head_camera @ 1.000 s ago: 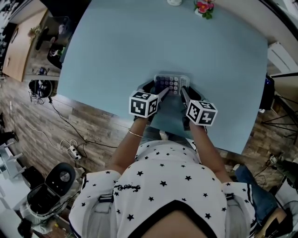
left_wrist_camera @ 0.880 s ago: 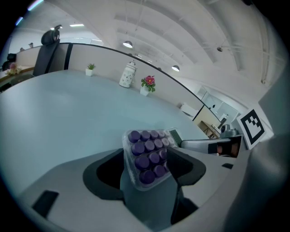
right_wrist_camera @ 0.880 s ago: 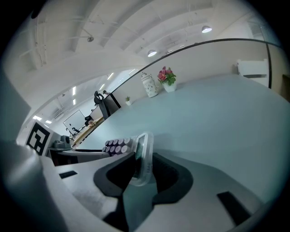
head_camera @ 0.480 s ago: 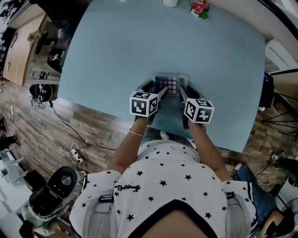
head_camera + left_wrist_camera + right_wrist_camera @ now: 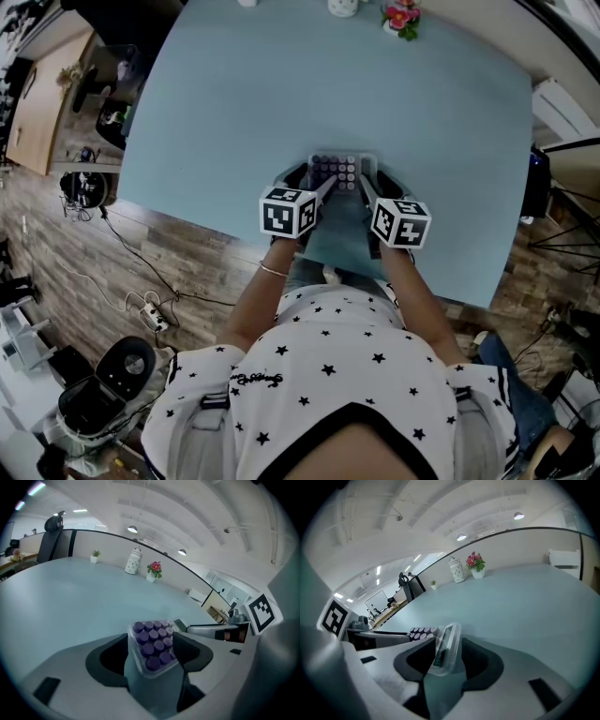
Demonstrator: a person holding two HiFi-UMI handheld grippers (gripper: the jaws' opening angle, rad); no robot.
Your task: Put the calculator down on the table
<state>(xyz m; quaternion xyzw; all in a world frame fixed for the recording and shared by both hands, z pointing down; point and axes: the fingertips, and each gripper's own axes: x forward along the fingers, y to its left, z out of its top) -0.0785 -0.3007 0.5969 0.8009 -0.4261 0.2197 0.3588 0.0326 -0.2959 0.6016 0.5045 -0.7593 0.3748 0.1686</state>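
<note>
Where the left gripper (image 5: 314, 181) clamps the calculator (image 5: 342, 169), its near corner hidden.

An open-plan office: beyond the jaws, past the counter (image 5: 61, 597), stand a partition (image 5: 93, 541), an office chair (image 5: 50, 531) and ceiling lights (image 5: 132, 528).

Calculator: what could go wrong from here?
1. The right gripper's jaws are opening around the calculator's end; a crooked pull-back could snag and drag it.
2. The left gripper looks clamped on the other side; lifting now would likely tip the calculator.
3. It sits toward the table's near edge; dragging it toward the person might push it off.
</note>
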